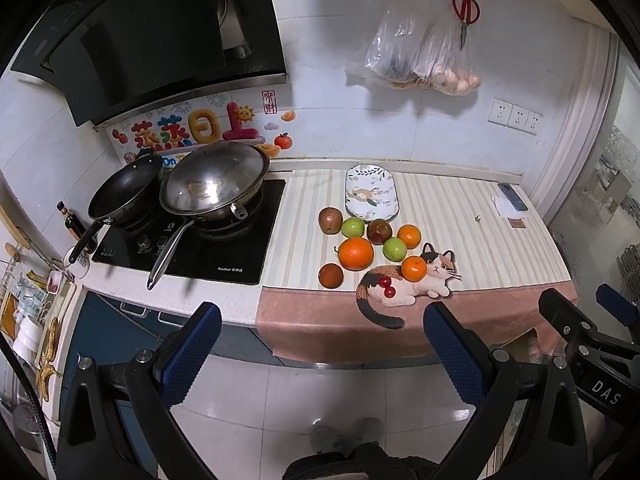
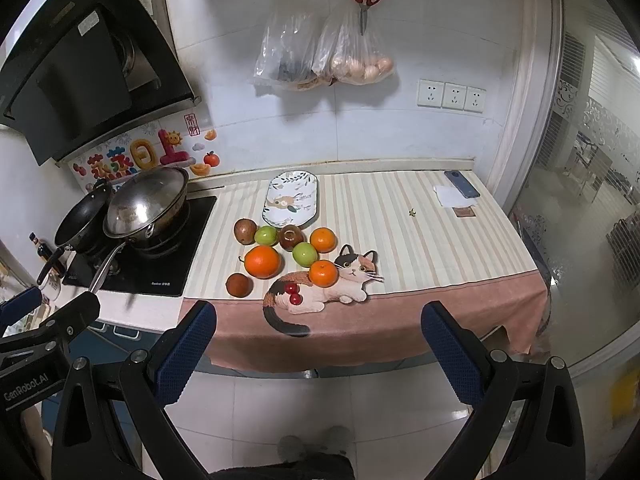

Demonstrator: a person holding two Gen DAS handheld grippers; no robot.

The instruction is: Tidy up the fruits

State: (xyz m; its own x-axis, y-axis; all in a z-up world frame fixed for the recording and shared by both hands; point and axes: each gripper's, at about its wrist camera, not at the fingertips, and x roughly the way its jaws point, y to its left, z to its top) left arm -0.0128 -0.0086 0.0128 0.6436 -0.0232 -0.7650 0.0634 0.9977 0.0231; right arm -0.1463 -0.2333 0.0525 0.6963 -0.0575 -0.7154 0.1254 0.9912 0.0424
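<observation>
Currently, both the left gripper (image 1: pixel 322 344) and the right gripper (image 2: pixel 318 342) are being held released and empty, well back from the tabletop (image 2: pixel 420 216), presumably so the whole spread is being surveyed before a first pick. The fruits (image 1: pixel 356 253) are being kept clustered on the striped mat, just in front of the empty patterned plate (image 1: pixel 371 194), which is probably being reserved as their destination. Only in the left view are the hanging bananas (image 1: pixel 48 374) being shown, while the stove's far side is being cropped in the right view
</observation>
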